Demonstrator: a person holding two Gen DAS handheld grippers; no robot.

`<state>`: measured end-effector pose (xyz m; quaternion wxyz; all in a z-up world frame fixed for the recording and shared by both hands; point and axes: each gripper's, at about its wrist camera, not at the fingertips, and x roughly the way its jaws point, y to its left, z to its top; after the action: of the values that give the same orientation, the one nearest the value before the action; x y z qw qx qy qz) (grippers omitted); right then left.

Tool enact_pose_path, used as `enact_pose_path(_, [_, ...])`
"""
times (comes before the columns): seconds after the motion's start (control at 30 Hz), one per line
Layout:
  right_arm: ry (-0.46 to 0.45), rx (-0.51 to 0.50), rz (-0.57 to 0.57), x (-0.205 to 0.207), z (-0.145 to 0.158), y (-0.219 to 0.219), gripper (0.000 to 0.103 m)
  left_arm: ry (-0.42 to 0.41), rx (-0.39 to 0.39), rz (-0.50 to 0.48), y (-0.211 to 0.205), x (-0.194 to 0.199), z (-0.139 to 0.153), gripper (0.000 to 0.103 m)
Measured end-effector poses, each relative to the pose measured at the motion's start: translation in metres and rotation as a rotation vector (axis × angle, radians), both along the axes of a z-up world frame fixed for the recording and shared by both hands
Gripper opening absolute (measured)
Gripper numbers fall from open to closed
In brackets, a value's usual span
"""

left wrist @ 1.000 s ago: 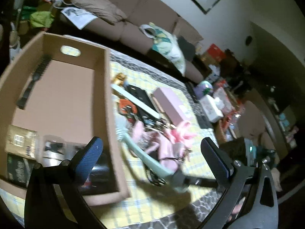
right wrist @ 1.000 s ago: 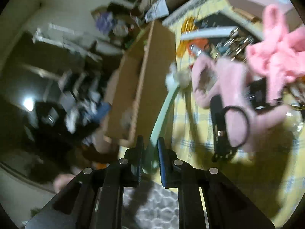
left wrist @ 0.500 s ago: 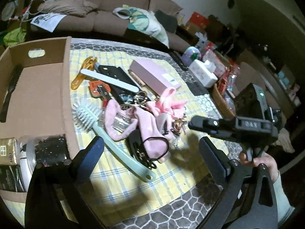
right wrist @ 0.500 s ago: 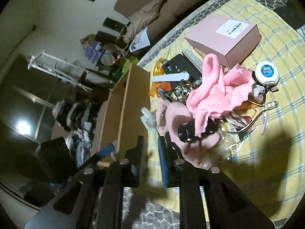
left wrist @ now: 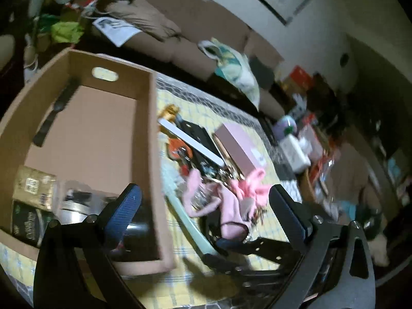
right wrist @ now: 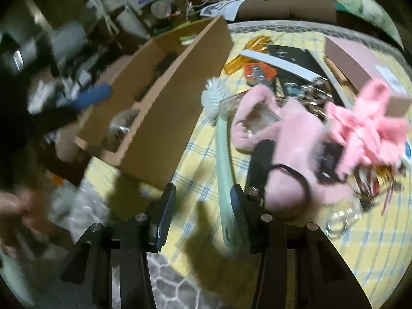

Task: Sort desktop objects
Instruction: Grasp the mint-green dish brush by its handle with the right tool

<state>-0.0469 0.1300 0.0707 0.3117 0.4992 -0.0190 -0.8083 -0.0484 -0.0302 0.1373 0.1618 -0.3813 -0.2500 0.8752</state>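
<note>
Right now your right gripper [right wrist: 202, 212] has its jaws opening, and the pale green handle of the dish brush [right wrist: 222, 154] runs up between them, hard by the right-hand finger, though blur hides whether that pad touches it; the other pad stands clear of it. The brush's white bristle head lies up near the long wall of the cardboard box [right wrist: 164, 118], on the yellow checked tablecloth [right wrist: 373, 244]. Just to the right of the handle sits the jumble: a pale pink fuzzy cloth [right wrist: 288, 139] with a black hair tie [right wrist: 296, 175] looped on it, a brighter pink bow-like cloth [right wrist: 368, 128], a heap of metal clips, an orange tool, a white flat strip across a black case, and a pink box [right wrist: 360, 61] at the far side.

Your left gripper [left wrist: 206, 213] hangs with its fingers wide apart and nothing between them, one finger over the box's near corner, the other over the pile. Inside the box [left wrist: 154, 154] lie a black comb [left wrist: 54, 113] along the far wall and, at the near end, a gold packet, a dark packet and a clear round container.
</note>
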Motion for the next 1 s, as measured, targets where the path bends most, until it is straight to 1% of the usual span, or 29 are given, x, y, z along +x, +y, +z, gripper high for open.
enact_pose_path(0.1, [0.023,0.112,0.002,-0.003,-0.011,-0.016,0.046,-0.022,0.038,0.026,-0.018,-0.001,-0.006,0.100])
enact_pose_path(0.17, [0.024,0.161,-0.002,-0.007,-0.018,-0.019,0.045,-0.032,0.036,0.022,-0.022,-0.002,-0.009,0.100])
enact_pose_path(0.23, [0.033,0.162,0.003,-0.010,-0.021,-0.023,0.044,-0.034,0.023,0.008,-0.023,-0.002,-0.011,0.100])
enact_pose_path(0.3, [0.043,0.187,0.007,-0.013,-0.020,-0.027,0.044,-0.034,0.017,-0.005,-0.022,-0.002,-0.010,0.100])
enact_pose_path(0.43, [0.098,0.343,0.056,-0.007,-0.032,-0.050,0.045,-0.039,0.026,-0.023,-0.018,-0.002,-0.012,0.100])
enact_pose_path(0.47, [0.106,0.368,0.063,-0.007,-0.035,-0.055,0.045,-0.039,0.027,-0.026,-0.017,-0.002,-0.012,0.100])
enact_pose_path(0.5, [0.108,0.385,0.066,-0.007,-0.038,-0.057,0.046,-0.040,0.028,-0.028,-0.017,-0.002,-0.012,0.100])
enact_pose_path(0.53, [0.120,0.387,0.065,-0.007,-0.040,-0.059,0.044,-0.040,0.030,-0.029,-0.017,-0.001,-0.012,0.100])
enact_pose_path(0.57, [0.114,0.377,0.060,-0.008,-0.040,-0.058,0.042,-0.038,0.031,-0.029,-0.017,0.000,-0.011,0.100])
enact_pose_path(0.6, [0.092,0.352,0.051,-0.011,-0.040,-0.055,0.033,-0.036,0.033,-0.027,-0.018,0.001,-0.011,0.100])
enact_pose_path(0.63, [0.060,0.312,0.034,-0.015,-0.040,-0.050,0.021,-0.036,0.036,-0.027,-0.018,0.001,-0.011,0.100])
enact_pose_path(0.67, [0.025,0.261,0.021,-0.019,-0.040,-0.044,0.015,-0.035,0.041,-0.028,-0.019,0.001,-0.011,0.100])
enact_pose_path(0.7, [-0.013,0.205,0.015,-0.021,-0.040,-0.039,0.014,-0.034,0.045,-0.028,-0.019,0.001,-0.010,0.100])
enact_pose_path(0.73, [-0.092,0.074,-0.005,-0.026,-0.041,-0.026,0.013,-0.034,0.049,-0.030,-0.019,0.001,-0.010,0.100])
enact_pose_path(0.83, [-0.234,-0.170,-0.042,-0.031,-0.045,-0.001,0.011,-0.042,0.071,-0.054,-0.016,0.000,-0.012,0.100])
enact_pose_path(0.87, [-0.266,-0.224,-0.048,-0.031,-0.046,0.005,0.011,-0.046,0.077,-0.064,-0.014,0.000,-0.012,0.100])
enact_pose_path(0.9, [-0.313,-0.308,-0.055,-0.029,-0.047,0.014,0.011,-0.050,0.084,-0.078,-0.011,-0.001,-0.014,0.100])
enact_pose_path(1.0, [-0.394,-0.450,-0.075,-0.025,-0.050,0.033,0.011,-0.055,0.077,-0.109,-0.001,-0.001,-0.013,0.100])
